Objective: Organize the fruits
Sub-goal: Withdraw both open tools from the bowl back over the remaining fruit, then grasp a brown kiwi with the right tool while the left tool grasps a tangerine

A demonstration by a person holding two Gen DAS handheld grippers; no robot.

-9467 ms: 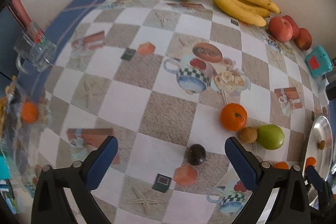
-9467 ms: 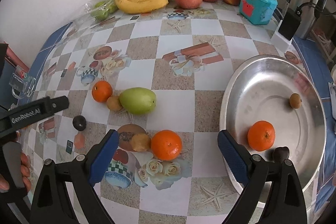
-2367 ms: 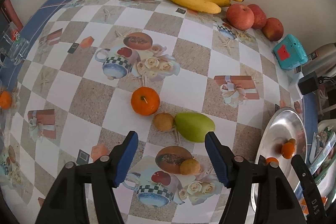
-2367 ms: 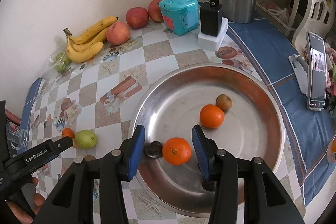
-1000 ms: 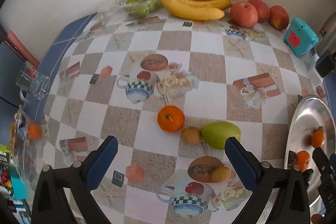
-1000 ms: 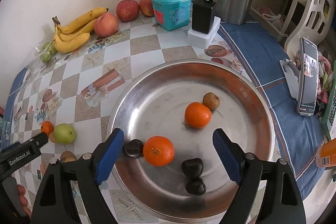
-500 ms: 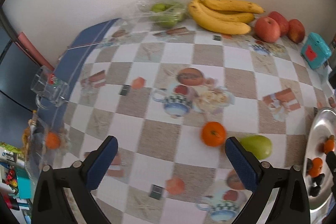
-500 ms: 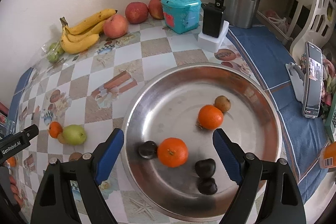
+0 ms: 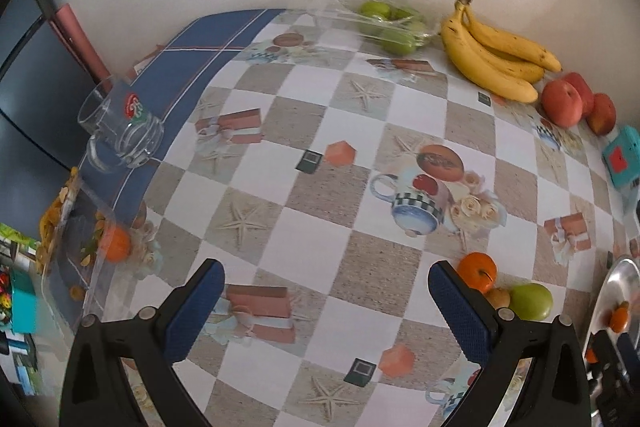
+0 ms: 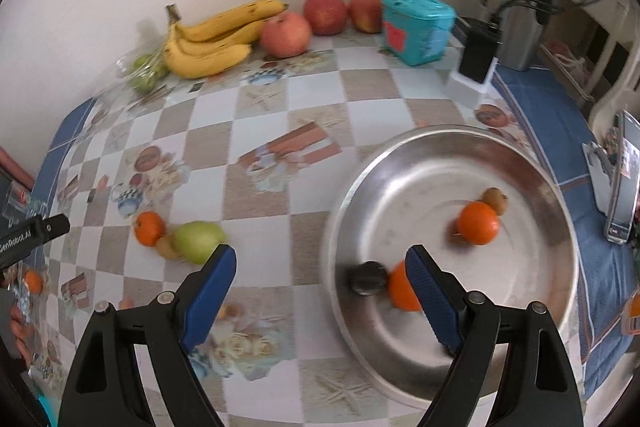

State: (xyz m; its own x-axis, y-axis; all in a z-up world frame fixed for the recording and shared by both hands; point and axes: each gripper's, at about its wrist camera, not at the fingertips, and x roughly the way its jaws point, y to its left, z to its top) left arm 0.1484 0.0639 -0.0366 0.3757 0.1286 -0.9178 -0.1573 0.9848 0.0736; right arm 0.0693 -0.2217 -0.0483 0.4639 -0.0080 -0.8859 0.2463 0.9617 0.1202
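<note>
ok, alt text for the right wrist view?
Open right gripper above a checkered tablecloth beside a metal bowl holding two oranges, a small brown fruit and a dark one. Bananas and apples line the wall.

My left gripper (image 9: pixel 326 301) points steeply down, its blue pads (image 9: pixel 196 307) spread wide with nothing between them. My right gripper (image 10: pixel 320 291) tilts down the same way, jaws wide and empty too. In the right wrist view my left gripper's black tip (image 10: pixel 34 237) pokes in at the left edge, with my fingers (image 10: pixel 18 327) curled below it.
</note>
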